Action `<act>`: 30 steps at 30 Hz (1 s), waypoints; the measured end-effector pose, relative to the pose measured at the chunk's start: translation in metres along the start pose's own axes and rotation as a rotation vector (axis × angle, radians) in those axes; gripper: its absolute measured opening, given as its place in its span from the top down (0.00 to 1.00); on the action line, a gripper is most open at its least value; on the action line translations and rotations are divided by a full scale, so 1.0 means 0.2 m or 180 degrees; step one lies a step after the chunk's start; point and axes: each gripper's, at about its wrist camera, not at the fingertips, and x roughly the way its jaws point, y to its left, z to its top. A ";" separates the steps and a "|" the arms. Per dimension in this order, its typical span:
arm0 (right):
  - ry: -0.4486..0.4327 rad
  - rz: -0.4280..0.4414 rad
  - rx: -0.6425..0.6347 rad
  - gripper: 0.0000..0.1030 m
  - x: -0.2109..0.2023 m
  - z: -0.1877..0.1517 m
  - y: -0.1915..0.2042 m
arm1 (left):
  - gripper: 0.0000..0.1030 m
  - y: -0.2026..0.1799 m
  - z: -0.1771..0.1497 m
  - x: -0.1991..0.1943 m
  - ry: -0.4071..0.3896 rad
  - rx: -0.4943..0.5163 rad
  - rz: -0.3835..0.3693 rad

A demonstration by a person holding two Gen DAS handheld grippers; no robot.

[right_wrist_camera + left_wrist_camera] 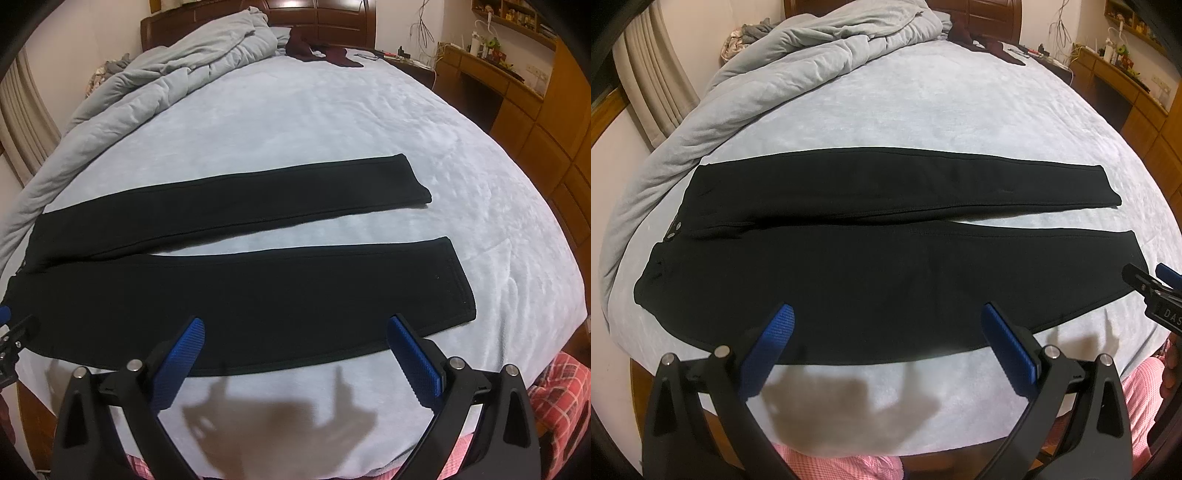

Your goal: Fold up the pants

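Black pants point(871, 266) are lying flat across the bed point(960, 122), waistband at the left, two legs apart and running to the right. I am holding my left gripper point(886, 325) and right gripper point(295, 332) above the near leg's hem-side edge, both with fingers spread wide and pinching nothing. To fold well, I am judging that each should pinch that near edge and carry it over onto the far leg point(258, 199), edges matched. Open sheet is lying beyond; the quilt point(775, 70) is crowding the waistband end.
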 end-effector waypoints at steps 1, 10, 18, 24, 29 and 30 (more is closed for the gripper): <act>0.0011 -0.0003 -0.0004 0.04 0.00 0.00 0.00 | 0.03 0.00 0.00 0.00 -0.0002 -0.0001 -0.0002; -0.0062 0.0060 0.0022 0.04 0.01 0.01 -0.01 | 0.03 0.00 0.00 0.00 -0.0003 0.0003 -0.0001; -0.0099 0.0088 0.0037 0.04 0.00 0.00 -0.02 | 0.03 0.01 0.01 -0.01 -0.0005 0.0004 0.0006; -0.0019 0.0018 -0.0001 0.04 0.02 0.00 -0.02 | 0.03 0.01 0.01 -0.01 -0.0005 0.0005 0.0007; -0.0045 0.0059 0.0024 0.04 0.02 0.01 -0.02 | 0.03 0.01 0.01 -0.01 -0.0005 0.0007 0.0005; -0.0057 0.0066 0.0031 0.04 0.01 0.01 -0.01 | 0.03 0.00 0.01 -0.01 -0.0006 0.0005 0.0008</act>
